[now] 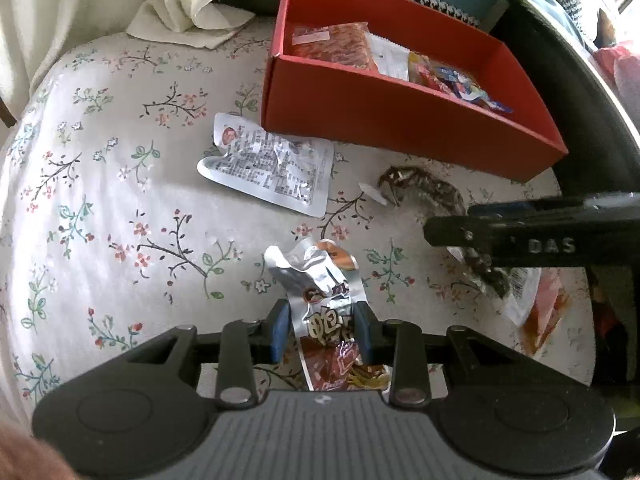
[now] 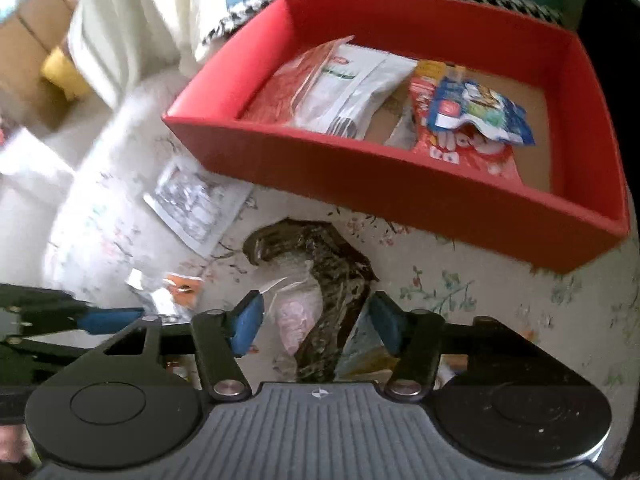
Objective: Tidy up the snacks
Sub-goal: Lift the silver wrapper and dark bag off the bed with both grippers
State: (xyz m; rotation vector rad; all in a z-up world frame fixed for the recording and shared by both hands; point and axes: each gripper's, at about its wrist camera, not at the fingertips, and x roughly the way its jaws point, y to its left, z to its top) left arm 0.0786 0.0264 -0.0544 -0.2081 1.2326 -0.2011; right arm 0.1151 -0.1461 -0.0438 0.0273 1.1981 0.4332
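Observation:
A red box (image 1: 400,120) stands at the far side of the flowered table and holds several snack packets (image 2: 344,88). My left gripper (image 1: 322,330) has its jaws closed on a silver and red snack packet (image 1: 324,292). My right gripper (image 2: 316,320) straddles a dark seaweed-like snack packet (image 2: 324,272) with its blue pads apart from it; it also shows in the left wrist view (image 1: 424,188). A white silver packet (image 1: 272,164) lies face down in front of the box.
An orange packet (image 1: 540,312) lies at the right under the right gripper. A white cloth (image 1: 192,4) hangs at the back left. A dark chair frame (image 1: 568,80) curves along the right. The table edge falls away at the left.

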